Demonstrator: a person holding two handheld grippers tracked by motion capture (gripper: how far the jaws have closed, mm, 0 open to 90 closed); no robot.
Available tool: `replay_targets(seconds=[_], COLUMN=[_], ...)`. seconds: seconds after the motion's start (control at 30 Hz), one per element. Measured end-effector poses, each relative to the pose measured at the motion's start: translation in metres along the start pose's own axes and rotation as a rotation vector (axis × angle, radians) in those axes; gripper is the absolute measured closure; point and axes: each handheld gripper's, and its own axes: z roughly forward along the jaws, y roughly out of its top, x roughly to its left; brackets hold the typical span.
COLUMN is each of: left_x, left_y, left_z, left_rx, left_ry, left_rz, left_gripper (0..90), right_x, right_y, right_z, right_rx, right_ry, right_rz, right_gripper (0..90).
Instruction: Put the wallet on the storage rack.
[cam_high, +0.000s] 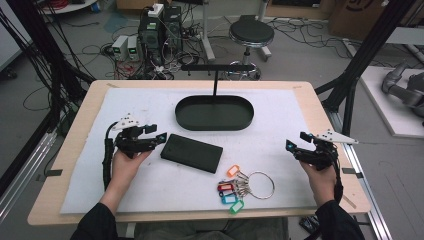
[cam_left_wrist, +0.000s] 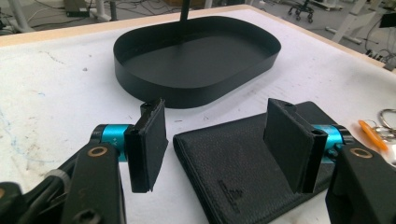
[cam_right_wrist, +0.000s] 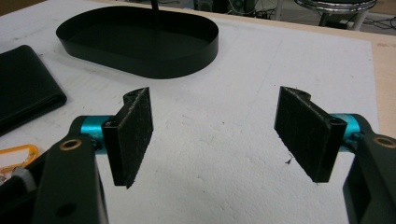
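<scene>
left gripper (cam_left_wrist: 217, 144) jaws apart, straddling near corner of black wallet (cam_left_wrist: 252, 163), pads not pressing; wallet flat on white mat (cam_high: 150, 185), just before oval tray (cam_high: 214, 113); key bunch (cam_high: 240, 187) beside wallet; right gripper (cam_right_wrist: 215, 135) wide open, empty

Black oval tray (cam_high: 214, 119) mid-table — key bunch with coloured tags (cam_high: 236, 189) near front edge.

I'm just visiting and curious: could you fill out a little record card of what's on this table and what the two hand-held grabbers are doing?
Surface: white mat on a wooden table
Wallet: black, flat, mid-table
Tray: black oval, empty, behind the wallet
Keys: ring with coloured tags, near front edge
Left gripper: open, jaws at the wallet's end, not gripping
Right gripper: open, holding nothing, over bare mat
</scene>
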Motion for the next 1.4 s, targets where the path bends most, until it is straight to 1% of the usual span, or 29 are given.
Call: replay_targets(seconds=[0.1,0.23,0.3,0.37,0.47,0.53,0.67,0.77,0.87,0.97,1.0,1.03,1.1,1.13,1.23,1.27,1.3,1.37,1.4], left_x=[0.003,0.010,0.014,0.014,0.015,0.016,0.018,0.020,0.021,0.023,0.023,0.023,0.022,0.020,0.017,0.016,0.015,0.014,0.014], left_y=[-0.002,-0.006,-0.004,-0.003,0.001,0.000,-0.004,-0.006,-0.008,-0.010,-0.011,-0.011,-0.012,-0.012,-0.011,-0.011,-0.012,-0.013,-0.013], left_z=[0.007,0.015,0.020,0.022,0.032,0.037,0.046,0.048,0.050,0.051,0.051,0.051,0.051,0.050,0.049,0.048,0.046,0.043,0.041], left_rx=[0.029,0.047,0.080,0.089,0.129,0.135,0.196,0.226,0.255,0.258,0.256,0.248,0.243,0.240,0.232,0.228,0.217,0.203,0.196], left_ry=[0.007,0.011,0.006,0.010,0.043,0.037,0.052,0.045,0.048,0.037,0.021,-0.002,-0.036,-0.027,-0.006,0.001,0.007,0.016,0.027], left_rz=[-0.019,-0.065,-0.084,-0.088,-0.090,-0.099,-0.117,-0.138,-0.152,-0.172,-0.182,-0.191,-0.177,-0.158,-0.130,-0.120,-0.109,-0.084,-0.062], left_gripper=[39.9,39.9,39.8,39.8,39.9,39.9,40.7,44.4,46.7,46.7,47.9,53.2,65.4,69.7,71.8,74.1,78.2,82.1,87.9], right_x=[0.000,0.001,0.001,0.002,0.004,0.006,0.007,0.007,0.007,0.007,0.008,0.008,0.008,0.009,0.010,0.011,0.011,0.012,0.013], right_y=[-0.001,0.000,0.000,0.000,0.001,0.002,0.002,0.003,0.003,0.003,0.003,0.003,0.003,0.003,0.003,0.004,0.004,0.004,0.004], right_z=[0.000,0.001,0.002,0.003,0.006,0.007,0.009,0.009,0.010,0.010,0.011,0.011,0.011,0.011,0.012,0.013,0.013,0.015,0.015], right_rx=[0.002,0.005,0.005,0.007,0.011,0.012,0.015,0.013,0.017,0.019,0.021,0.022,0.023,0.022,0.022,0.023,0.021,0.022,0.022], right_ry=[-0.002,-0.002,-0.005,-0.006,-0.001,-0.002,-0.004,-0.007,-0.007,-0.008,-0.010,-0.009,-0.010,-0.009,-0.008,-0.006,-0.004,-0.003,0.002], right_rz=[-0.003,-0.006,-0.018,-0.018,-0.026,-0.032,-0.041,-0.049,-0.050,-0.059,-0.059,-0.061,-0.065,-0.068,-0.069,-0.069,-0.073,-0.079,-0.081], right_gripper=[28.4,28.4,28.4,28.3,28.4,28.4,28.5,28.6,28.6,28.7,28.7,28.7,28.7,28.7,28.7,28.7,28.7,28.7,28.8])
